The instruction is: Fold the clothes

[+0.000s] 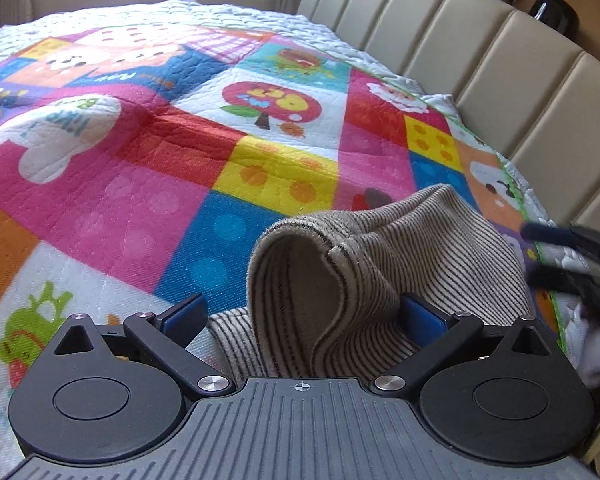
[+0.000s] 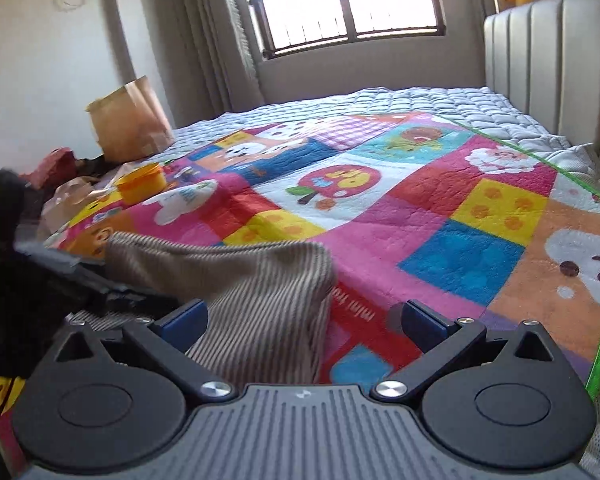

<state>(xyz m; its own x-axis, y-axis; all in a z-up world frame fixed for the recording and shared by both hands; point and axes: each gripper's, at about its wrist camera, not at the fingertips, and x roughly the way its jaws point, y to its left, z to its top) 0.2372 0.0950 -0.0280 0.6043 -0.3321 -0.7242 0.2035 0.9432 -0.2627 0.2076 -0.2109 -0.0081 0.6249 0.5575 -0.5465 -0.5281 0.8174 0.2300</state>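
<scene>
Fingers of both the left gripper (image 1: 303,314) and right gripper (image 2: 303,316) stand wide apart, gripping nothing, with the striped garment (image 1: 380,264) bunched on the bed quilt (image 1: 160,208) directly between the left pair, nearer it.

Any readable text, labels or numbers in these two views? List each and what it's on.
"mini ho...": red patch of the quilt, just ahead of the right gripper, running sideways and partly under the striped garment; the rest is hidden.
White lettering on the blue patch: upside down, too blurred to read.
Letters on the white cloud and the apple tree: stylised, not legible.
No text visible on the garment, the left gripper, or the paper bag.
</scene>
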